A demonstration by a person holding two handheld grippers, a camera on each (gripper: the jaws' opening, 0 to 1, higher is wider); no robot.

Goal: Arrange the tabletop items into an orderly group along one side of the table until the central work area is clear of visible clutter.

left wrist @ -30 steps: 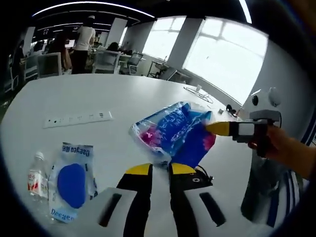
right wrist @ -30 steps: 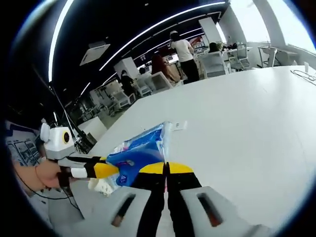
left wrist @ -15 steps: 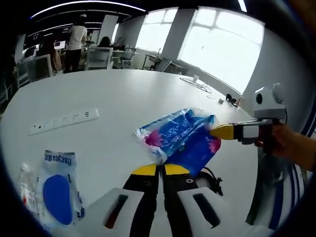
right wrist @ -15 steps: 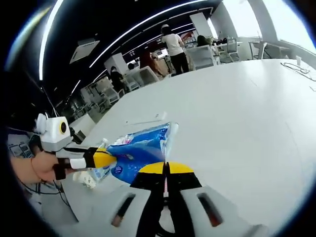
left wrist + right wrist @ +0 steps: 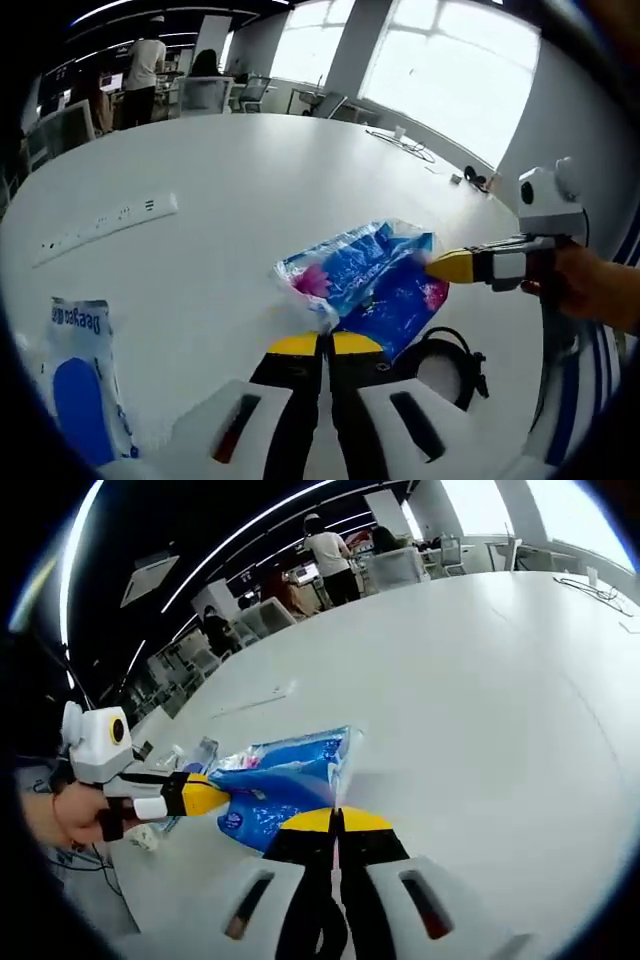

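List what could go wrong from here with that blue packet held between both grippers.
1. Both grippers, left and right, pinch the thin blue packet at opposite ends; pulling apart may tear it or slip it free.
2. The black cable loop lies right under the packet near the table edge; lowering there could snag it.
3. The white-and-blue pouch already sits near the left side; dropping the packet carelessly could overlap it.

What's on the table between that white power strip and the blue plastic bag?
Nothing: in the left gripper view, bare white table stretches from the power strip to the blue bag, which both claws pinch.
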